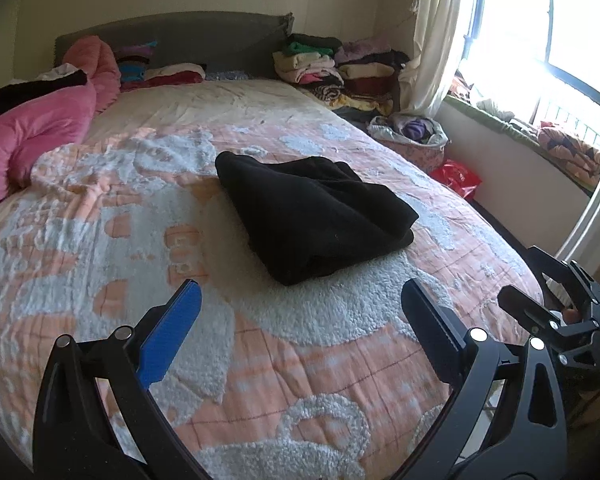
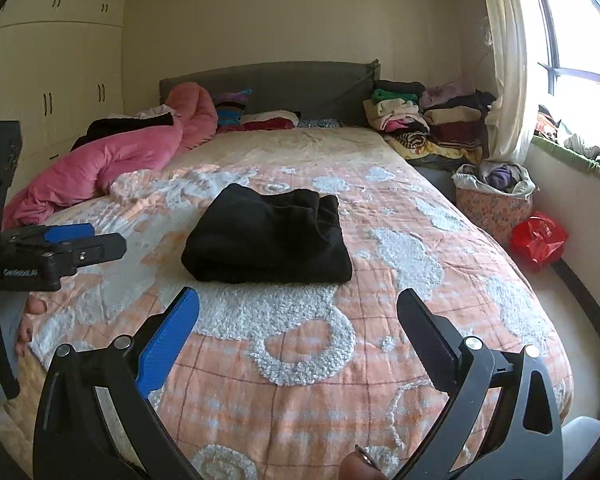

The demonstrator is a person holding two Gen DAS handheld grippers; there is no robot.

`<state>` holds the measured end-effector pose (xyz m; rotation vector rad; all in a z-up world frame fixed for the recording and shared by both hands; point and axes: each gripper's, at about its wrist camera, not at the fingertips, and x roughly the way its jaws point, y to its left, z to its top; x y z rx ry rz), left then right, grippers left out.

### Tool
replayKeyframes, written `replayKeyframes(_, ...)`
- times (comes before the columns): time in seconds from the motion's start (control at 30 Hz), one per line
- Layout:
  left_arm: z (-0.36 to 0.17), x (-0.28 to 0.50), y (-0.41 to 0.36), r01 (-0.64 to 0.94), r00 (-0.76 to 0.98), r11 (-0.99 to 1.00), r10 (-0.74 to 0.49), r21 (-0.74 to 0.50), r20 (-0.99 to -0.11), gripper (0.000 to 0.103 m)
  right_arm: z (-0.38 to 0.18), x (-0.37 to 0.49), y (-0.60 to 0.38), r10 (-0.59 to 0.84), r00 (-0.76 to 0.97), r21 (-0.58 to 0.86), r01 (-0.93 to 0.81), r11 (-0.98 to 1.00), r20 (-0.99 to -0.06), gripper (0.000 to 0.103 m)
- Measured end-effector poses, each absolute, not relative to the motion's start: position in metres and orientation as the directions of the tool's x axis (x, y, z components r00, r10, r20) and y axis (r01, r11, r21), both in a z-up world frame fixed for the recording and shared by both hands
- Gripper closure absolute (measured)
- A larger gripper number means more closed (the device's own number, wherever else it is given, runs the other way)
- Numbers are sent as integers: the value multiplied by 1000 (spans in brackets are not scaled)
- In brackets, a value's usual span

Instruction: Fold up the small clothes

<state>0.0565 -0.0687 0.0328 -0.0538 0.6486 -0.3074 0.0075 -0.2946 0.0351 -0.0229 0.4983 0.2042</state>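
black garment point(image 2: 266, 234) lies folded mid-bed point(image 2: 380, 320); left gripper point(image 1: 300, 316) and right gripper point(image 2: 298, 316) hover near, jaws apart, empty. likely next: move it to a pile.

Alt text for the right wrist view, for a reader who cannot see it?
A folded black garment lies on the peach-and-white bedspread, ahead of the open, empty right gripper. The left gripper shows at the left edge.

Both wrist views face the bed point(image 1: 300, 360) — near, overlapping.
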Motion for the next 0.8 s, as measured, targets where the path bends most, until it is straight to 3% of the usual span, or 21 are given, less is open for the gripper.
replayKeyframes(0.43,2,48,-56,237,724,957,-290,-170,-626,9,1,22,-277,123,814,15,-140,990,-568,4)
replayKeyframes(0.8,2,48,-57,224,720,960,-281,-170,-635,9,-1,27,-284,109,808,24,-116,993,-580,4)
